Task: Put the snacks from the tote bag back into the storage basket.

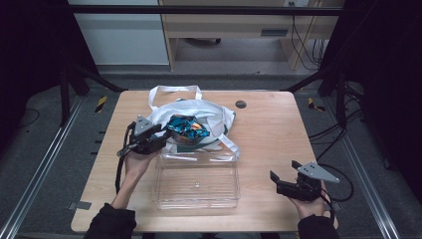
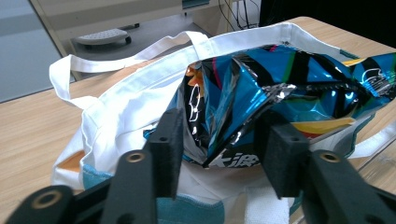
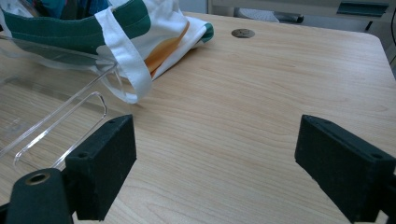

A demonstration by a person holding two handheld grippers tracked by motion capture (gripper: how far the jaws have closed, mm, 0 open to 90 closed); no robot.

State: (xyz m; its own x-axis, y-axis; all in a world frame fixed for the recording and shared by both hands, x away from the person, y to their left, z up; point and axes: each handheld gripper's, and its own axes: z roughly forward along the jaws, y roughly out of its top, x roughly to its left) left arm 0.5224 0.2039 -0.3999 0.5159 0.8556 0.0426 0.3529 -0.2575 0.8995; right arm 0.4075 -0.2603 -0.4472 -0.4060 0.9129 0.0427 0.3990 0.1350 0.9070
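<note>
Straddling a crinkled blue snack bag (image 2: 261, 98) that lay in the mouth of the white tote bag (image 1: 209, 112) on the counter (image 1: 268, 134), the left gripper (image 2: 224, 140) had its jaws half open, pads beside the foil. The right gripper (image 3: 215, 163) rested with jaws wide and empty, well apart from the clear plastic bin (image 1: 196, 181).

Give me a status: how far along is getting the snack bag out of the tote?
Done: nothing moved yet; the clear plastic bin holds nothing. In hand: the left gripper has its jaws on either side of a corner of the blue snack bag, which sits in the mouth of the white tote bag. Left: probably grip, pull it out and perhaps drop it in the bin. The right gripper is open over bare table.
</note>
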